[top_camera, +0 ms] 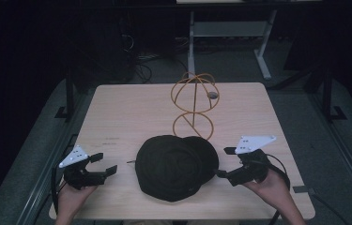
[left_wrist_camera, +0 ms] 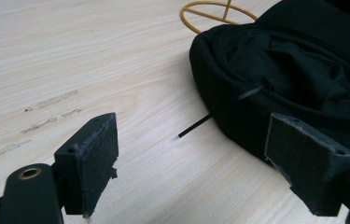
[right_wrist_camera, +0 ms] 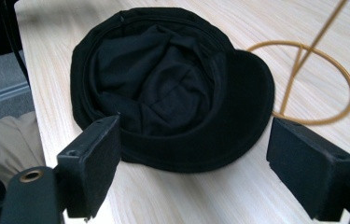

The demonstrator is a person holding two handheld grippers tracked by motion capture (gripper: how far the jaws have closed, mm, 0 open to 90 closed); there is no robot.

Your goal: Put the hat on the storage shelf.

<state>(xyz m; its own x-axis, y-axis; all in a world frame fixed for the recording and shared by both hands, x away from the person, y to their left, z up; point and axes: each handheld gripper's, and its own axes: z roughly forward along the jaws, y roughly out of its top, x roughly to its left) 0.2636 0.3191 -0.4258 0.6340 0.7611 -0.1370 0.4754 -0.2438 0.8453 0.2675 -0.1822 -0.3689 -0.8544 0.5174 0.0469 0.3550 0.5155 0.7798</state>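
On the table (top_camera: 117,112), upside down between left gripper (top_camera: 104,165) and right gripper (top_camera: 224,162), the cap (top_camera: 176,166), both jaws wide apart, probably ready to lift it onto the wire stand (top_camera: 195,105) behind.

I count one black hat (top_camera: 176,166) at the middle of my desk (top_camera: 117,112), one yellow wire stand (top_camera: 195,105) at its twelve o'clock, and two grippers: the left gripper (top_camera: 104,164) at nine o'clock, the right gripper (top_camera: 225,161) at three.
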